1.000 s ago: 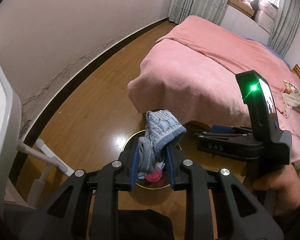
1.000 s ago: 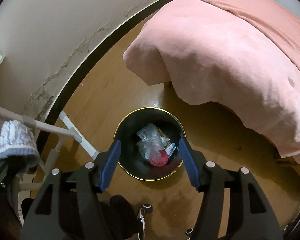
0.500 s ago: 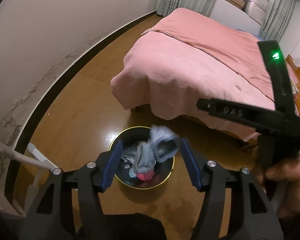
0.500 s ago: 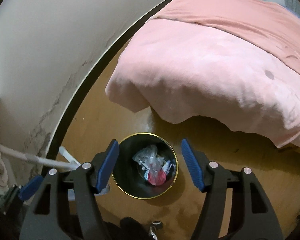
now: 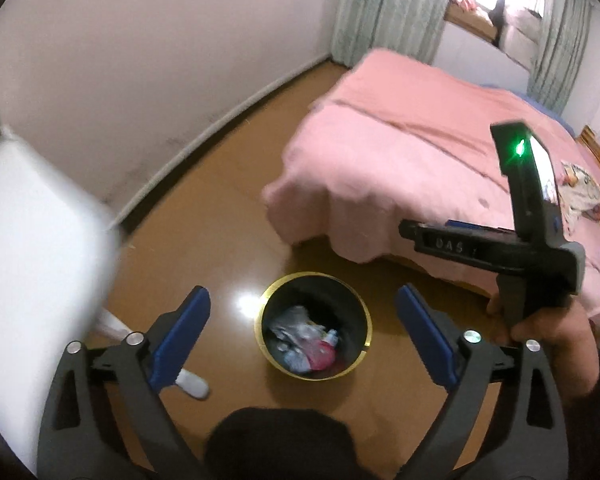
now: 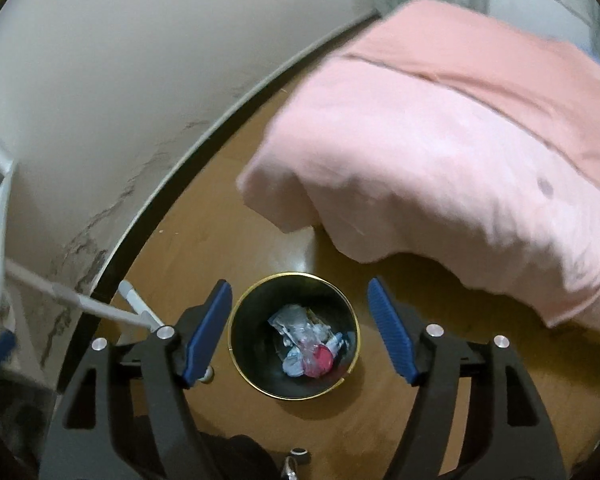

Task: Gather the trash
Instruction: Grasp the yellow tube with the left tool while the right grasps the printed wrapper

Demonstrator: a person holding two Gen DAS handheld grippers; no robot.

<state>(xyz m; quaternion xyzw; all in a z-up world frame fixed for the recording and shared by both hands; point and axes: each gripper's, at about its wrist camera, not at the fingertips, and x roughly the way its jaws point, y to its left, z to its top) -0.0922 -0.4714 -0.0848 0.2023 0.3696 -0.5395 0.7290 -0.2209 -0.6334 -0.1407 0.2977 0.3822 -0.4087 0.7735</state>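
Observation:
A black trash bin with a gold rim (image 5: pixel 359 309) stands on the wooden floor by the bed. It holds crumpled plastic, bluish fabric and a red item (image 5: pixel 322 354). It also shows in the right wrist view (image 6: pixel 240 312), with the same trash (image 6: pixel 306 342) inside. My left gripper (image 5: pixel 302 338) is open and empty, high above the bin. My right gripper (image 6: pixel 300 330) is open and empty, also high above the bin. The right gripper's body (image 5: pixel 512 240), held in a hand, shows at the right of the left wrist view.
A bed with a pink cover (image 5: pixel 400 168) stands just behind the bin, also in the right wrist view (image 6: pixel 460 140). A white wall with a dark baseboard (image 6: pixel 168 196) runs on the left. White furniture (image 5: pixel 32 260) and a white rod (image 6: pixel 80 300) are close on the left.
My left gripper opened and dropped the blue-grey sock into the bin. Both grippers then rose, so the bin looks smaller and farther below.

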